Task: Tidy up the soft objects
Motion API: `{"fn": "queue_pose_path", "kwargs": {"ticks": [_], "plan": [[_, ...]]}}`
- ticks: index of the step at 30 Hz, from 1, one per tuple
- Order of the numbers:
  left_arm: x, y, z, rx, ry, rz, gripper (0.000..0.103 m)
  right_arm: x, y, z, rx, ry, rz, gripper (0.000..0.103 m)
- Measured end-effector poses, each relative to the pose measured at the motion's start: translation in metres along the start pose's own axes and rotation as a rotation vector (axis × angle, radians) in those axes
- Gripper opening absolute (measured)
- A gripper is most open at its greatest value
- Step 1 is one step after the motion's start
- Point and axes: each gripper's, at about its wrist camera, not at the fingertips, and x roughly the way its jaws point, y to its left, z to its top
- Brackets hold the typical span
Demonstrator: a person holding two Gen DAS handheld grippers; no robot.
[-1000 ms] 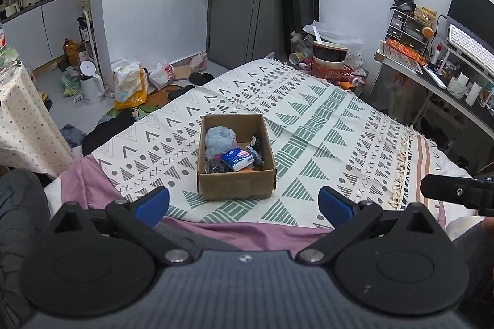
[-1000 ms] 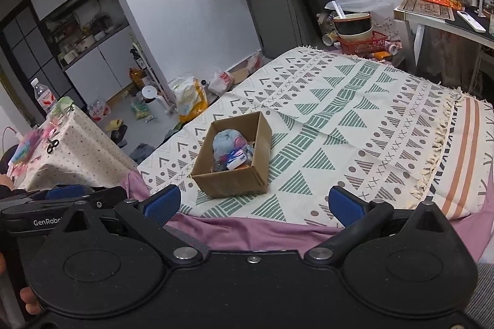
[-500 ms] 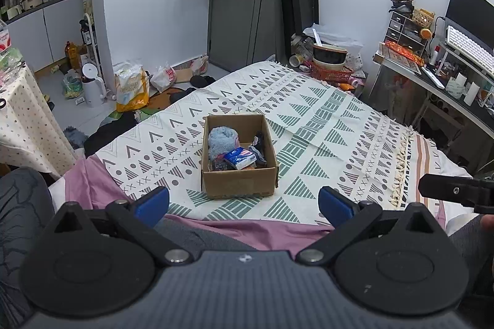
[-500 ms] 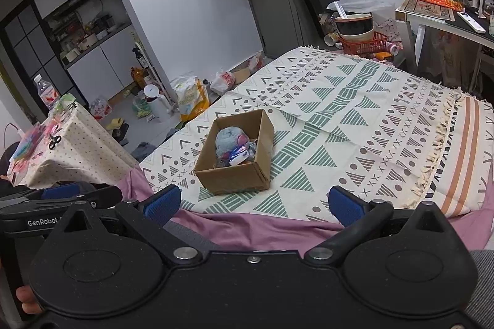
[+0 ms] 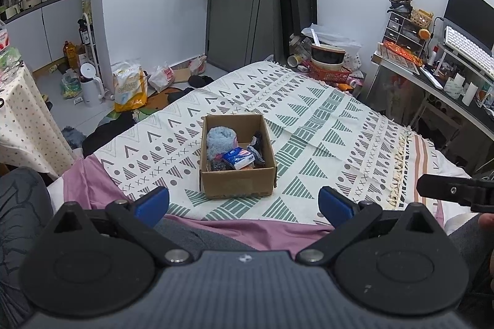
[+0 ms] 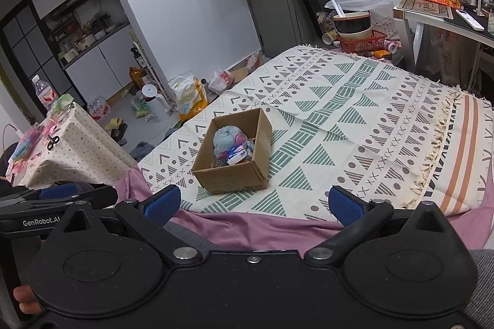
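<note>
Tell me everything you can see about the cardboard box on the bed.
The cardboard box is small, brown and rectangular, with its top open and no flaps showing. It sits upright and flat on the patterned blanket, near the bed's front edge. Inside it lie a fluffy light blue item, a blue and white tissue pack and some dark items that I cannot identify. Neither gripper touches it; both are held back with jaws open.

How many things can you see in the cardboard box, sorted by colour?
Light blue fluffy bundle: 1
Blue and white tissue pack: 1
Black things: at least 2, hard to tell apart
Total inside the cardboard box: at least 4; more may be hidden.
</note>
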Motion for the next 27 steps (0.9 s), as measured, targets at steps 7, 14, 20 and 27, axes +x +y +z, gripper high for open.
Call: {"fn": "queue_pose_path", "kwargs": {"ticks": [7, 14, 20, 27], "plan": [[0.0029, 0.0, 0.0024, 0.002, 0.005, -0.003, 0.102, 0.0014, -0.0014, -0.0001, 0.0, 0.004, -0.007, 0.103], [0.0042, -0.0012, 0.0021, 0.001, -0.002, -0.006, 0.102, 0.0018, -0.0012, -0.0004, -0.002, 0.004, -0.011, 0.103], [0.0049, -0.0013, 0.0022, 0.003, -0.001, -0.006, 0.102, 0.0052, -0.0052, 0.0004, 0.004, 0.012, -0.018, 0.103], [0.0042, -0.0008, 0.0014, 0.0, -0.003, -0.009, 0.102, 0.0079, -0.0037, 0.0003, -0.011, 0.022, -0.024, 0.103]]}}
